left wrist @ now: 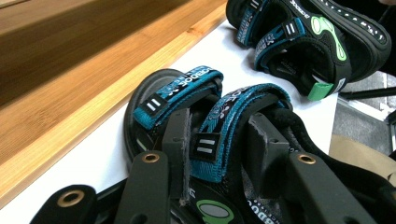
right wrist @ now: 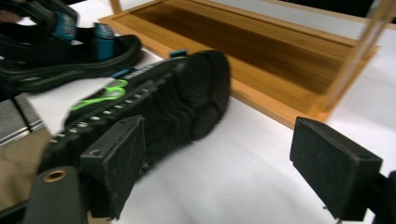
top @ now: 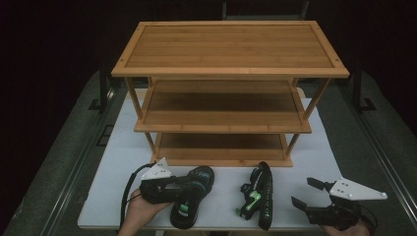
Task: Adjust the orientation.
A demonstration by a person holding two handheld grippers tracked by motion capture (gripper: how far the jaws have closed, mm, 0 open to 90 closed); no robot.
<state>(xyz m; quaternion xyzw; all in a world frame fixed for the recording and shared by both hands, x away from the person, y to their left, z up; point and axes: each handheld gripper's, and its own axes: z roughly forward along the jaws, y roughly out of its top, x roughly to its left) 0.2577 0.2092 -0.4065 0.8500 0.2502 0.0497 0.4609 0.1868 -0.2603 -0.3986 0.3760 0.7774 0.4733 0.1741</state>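
Partly legible lettering, seemingly "ICEBOOK", runs along the sandal's blue strap (left wrist: 180, 86)

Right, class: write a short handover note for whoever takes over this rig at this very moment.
Left tool: jaws on either side of the blue strap of the left sandal, which lies flat on the white table; a firm clamp cannot be confirmed.
Right tool: open, holding nothing, just right of the right sandal.
Right sandal: tipped on its side, sole towards the right tool, in front of the rack.
Wooden rack: all three shelves bare.
Done: left sandal reached.
Left, probably: lift each sandal onto a shelf; the right one likely needs turning upright first.
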